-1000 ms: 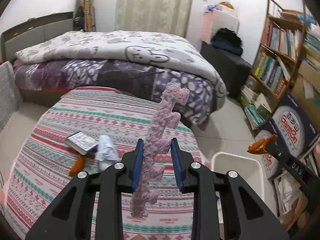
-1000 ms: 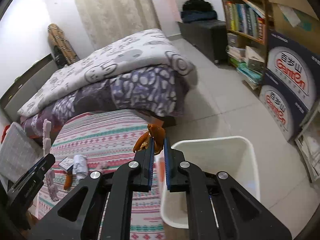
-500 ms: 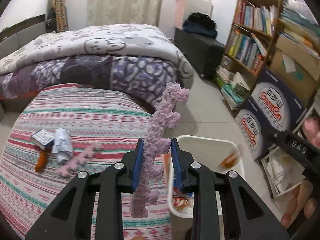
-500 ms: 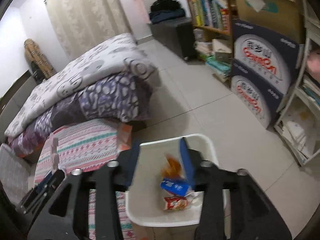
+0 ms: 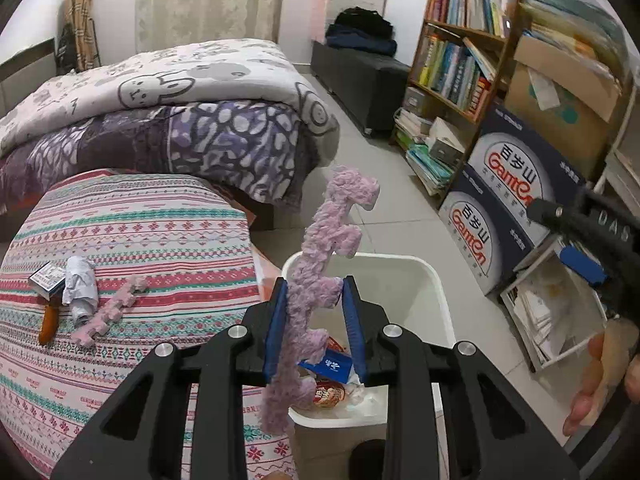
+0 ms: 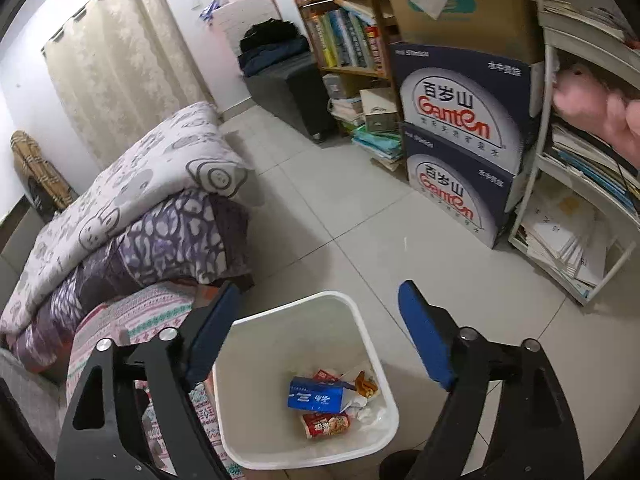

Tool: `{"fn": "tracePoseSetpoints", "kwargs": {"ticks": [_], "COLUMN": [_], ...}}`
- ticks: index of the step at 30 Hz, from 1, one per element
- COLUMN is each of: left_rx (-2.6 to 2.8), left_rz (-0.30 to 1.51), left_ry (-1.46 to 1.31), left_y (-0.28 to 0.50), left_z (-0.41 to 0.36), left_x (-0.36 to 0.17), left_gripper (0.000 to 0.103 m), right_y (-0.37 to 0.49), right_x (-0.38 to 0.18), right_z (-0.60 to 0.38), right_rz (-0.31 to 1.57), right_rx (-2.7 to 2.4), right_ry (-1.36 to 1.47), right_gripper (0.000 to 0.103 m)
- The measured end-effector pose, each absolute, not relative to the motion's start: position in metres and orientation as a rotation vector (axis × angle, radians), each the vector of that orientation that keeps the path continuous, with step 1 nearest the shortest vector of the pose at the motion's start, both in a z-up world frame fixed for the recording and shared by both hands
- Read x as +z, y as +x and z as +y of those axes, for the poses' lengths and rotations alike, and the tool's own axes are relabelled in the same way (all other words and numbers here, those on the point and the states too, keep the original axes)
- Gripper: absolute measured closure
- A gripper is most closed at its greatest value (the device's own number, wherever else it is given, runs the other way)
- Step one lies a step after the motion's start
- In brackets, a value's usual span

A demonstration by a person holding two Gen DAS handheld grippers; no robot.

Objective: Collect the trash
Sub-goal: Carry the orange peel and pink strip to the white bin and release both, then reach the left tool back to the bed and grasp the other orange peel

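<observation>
A tiled bedroom floor holds the white bin [image 6: 308, 380] beside the striped cushion [image 5: 120, 240]. The right gripper [image 6: 316, 340] hangs over it, jaws opening on nothing. The left gripper [image 5: 314, 320] clamps the upright purple foam strip [image 5: 320, 280] above the bin's near rim.

1. Your striped worktop [image 5: 132, 240] carries a small box [image 5: 47, 276], crumpled paper [image 5: 81, 290], an orange scrap [image 5: 49, 322] and a pink fuzzy strip [image 5: 112, 312].
2. The tiled floor [image 6: 360, 240] bears the white bin [image 6: 360, 320].
</observation>
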State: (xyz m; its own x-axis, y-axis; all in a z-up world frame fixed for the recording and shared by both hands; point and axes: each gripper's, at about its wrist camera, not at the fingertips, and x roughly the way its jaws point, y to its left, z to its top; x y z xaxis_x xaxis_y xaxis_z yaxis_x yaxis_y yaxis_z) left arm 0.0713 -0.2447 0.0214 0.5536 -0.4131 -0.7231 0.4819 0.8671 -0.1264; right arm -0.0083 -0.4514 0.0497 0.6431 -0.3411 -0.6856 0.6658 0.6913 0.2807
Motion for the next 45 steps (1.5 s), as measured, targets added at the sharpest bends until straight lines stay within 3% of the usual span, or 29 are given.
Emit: {"fn": "tracePoseSetpoints", "kwargs": {"ticks": [2,6,9,17,20,32,45], "left_rx": [-0.552,-0.580,-0.587,-0.556,-0.524,-0.310,0.014], "left_rz": [0.840,0.851,0.845,0.845,0.844,0.889,1.074], "left_ry": [0.091,0.086,0.087,0.094,0.103,0.185,0.132], "left_y": [0.070,0.069,0.067,0.071,0.074,0.109,0.165], "left_z": [-0.248,-0.252,-0.252,-0.242,-0.235,-0.173,-0.025], "left_x": [0.018,0.015,0.016,0.016,0.014,-0.011,-0.052], "left_gripper": [0.073,0.055,0.048,0.040,0.030,0.024,0.024], "right_y": [-0.011,-0.013,-0.013,-0.004,0.004,0.043,0.085], "right_x": [0.050,0.051,0.052,0.053,0.049,0.025,0.002], "right_z": [-0.453,-0.453,-0.451,-0.435,-0.426,-0.377,-0.313], "right_rz": [0.630,0.619,0.619,0.624,0.650,0.776,0.887], "right_rx": [-0.632,-0.661,-0.676,-0.687,-0.672,-0.536,-0.397], "right_ry": [0.556,0.551,0.540,0.484,0.474,0.509,0.484], "right_gripper": [0.013,0.012,0.011,0.007,0.007,0.007,0.007]}}
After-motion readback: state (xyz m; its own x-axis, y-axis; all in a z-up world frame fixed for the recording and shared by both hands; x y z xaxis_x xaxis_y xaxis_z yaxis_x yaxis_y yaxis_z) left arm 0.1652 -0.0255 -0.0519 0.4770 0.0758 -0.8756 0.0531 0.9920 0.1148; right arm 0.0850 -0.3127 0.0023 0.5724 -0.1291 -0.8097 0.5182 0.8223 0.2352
